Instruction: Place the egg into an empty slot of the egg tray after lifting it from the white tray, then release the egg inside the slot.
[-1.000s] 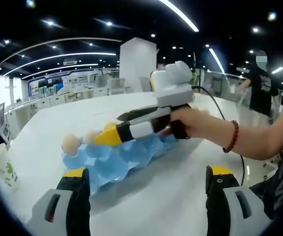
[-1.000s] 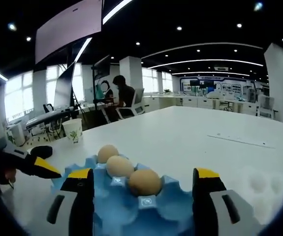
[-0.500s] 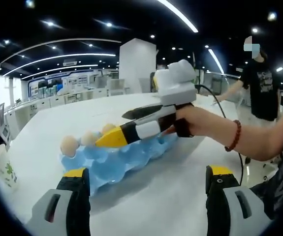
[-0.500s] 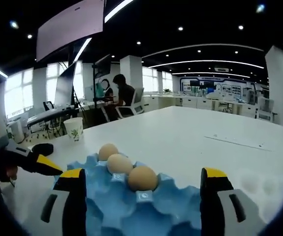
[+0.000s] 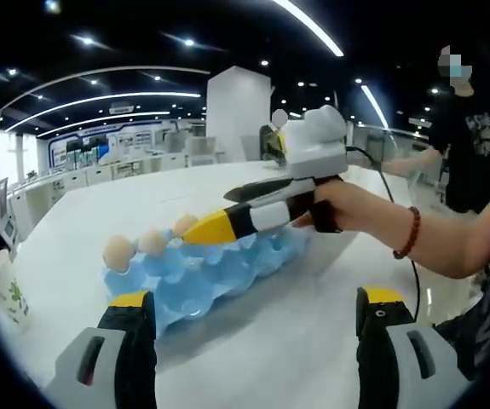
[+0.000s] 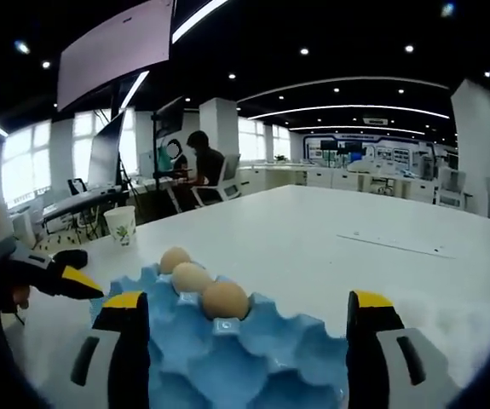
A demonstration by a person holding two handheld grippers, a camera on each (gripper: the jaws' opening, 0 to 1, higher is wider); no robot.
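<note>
right gripper [image 6: 238, 341] low centre, jaws spread, empty, over blue egg tray [image 6: 253, 366]. left gripper [image 5: 245, 341] bottom of its view, also spread, empty. three eggs [image 6: 224, 300] seated mid-frame (white tray unseen). risk: jaw clips seated egg, tray slides on table [image 6: 355, 256].

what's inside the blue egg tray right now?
Three eggs sit in a row of slots along one edge of the blue egg tray. The other visible slots look empty. Slots nearest the right gripper run out of frame.
</note>
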